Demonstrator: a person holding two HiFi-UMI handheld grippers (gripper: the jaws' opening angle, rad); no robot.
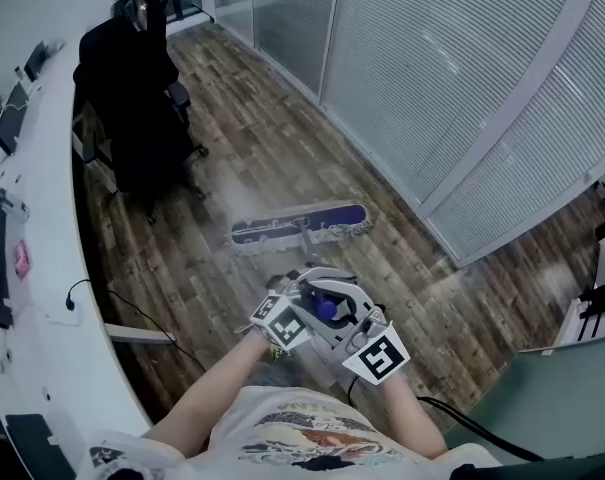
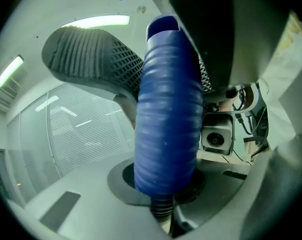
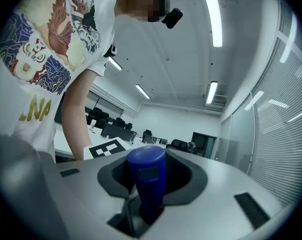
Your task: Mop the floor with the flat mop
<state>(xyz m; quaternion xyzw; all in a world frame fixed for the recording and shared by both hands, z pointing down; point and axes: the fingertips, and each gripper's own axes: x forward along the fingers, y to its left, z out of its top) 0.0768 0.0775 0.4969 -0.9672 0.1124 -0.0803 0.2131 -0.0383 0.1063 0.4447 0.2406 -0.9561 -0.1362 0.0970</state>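
The flat mop's purple and white head [image 1: 300, 224] lies on the wood floor [image 1: 272, 148] ahead of me. Its blue ribbed handle grip [image 1: 327, 308] comes up close to my chest, and both grippers meet on it. My left gripper [image 1: 300, 304] is shut on the blue handle [image 2: 165, 124], which fills the left gripper view between the jaws [image 2: 163, 196]. My right gripper [image 1: 348, 320] is closed round the handle's rounded top end [image 3: 147, 174], which sits in the hollow between its jaws [image 3: 145, 206]. The shaft between the grip and the mop head is mostly hidden by the grippers.
A black office chair [image 1: 132, 98] stands on the floor at the far left beside a curved white desk [image 1: 42, 238]. A black cable [image 1: 132, 308] trails from the desk to the floor. A glass wall with blinds [image 1: 462, 88] runs along the right. A white rack [image 1: 597, 313] is at the right edge.
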